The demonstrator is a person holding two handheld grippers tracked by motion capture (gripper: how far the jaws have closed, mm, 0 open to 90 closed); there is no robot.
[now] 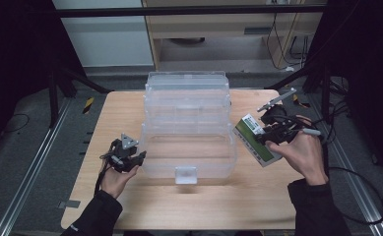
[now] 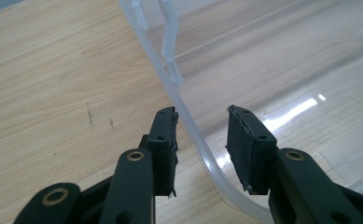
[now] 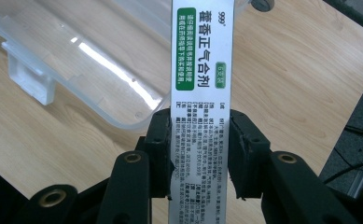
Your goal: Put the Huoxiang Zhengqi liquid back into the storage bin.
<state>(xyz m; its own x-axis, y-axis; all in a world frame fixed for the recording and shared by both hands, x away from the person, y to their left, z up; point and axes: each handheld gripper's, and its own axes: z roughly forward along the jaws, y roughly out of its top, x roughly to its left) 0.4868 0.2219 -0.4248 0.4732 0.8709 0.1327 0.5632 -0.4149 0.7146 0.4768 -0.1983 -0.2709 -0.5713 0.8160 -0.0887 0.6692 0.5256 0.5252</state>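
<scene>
Scene: a person's two hands, each with a two-jaw gripper, at a light wooden counter [image 1: 204, 206]; dark sleeves come in from the bottom of the high view.

Clear box: a transparent plastic storage box [image 1: 186, 128] stands open in the middle of the high view, its lid tilted up toward the top of the frame and a small latch tab on the near wall.

Medicine carton: a long white carton with a green panel and printed text [image 1: 256, 139] sits at centre right of the high view, just right of the clear box's right wall. In the right gripper view the carton [image 3: 201, 70] runs straight up the middle of the frame, from the jaws to the top edge.

Right gripper: the right gripper [image 1: 272, 135] is closed on the medicine carton; in the right gripper view [image 3: 201, 156] both black pads press flat against the carton's long sides, with the jaws about half spread.

Carton height: in the right gripper view the counter and the box's corner lie behind the carton; whether it touches the counter cannot be told.

Left gripper: the left gripper [image 1: 125, 155] is at lower left of the high view, beside the clear box's near left corner. In the left gripper view [image 2: 201, 149] its jaws stand partly apart on either side of the box's curved rim [image 2: 188, 121]; the pads do not press on it and nothing is gripped.
</scene>
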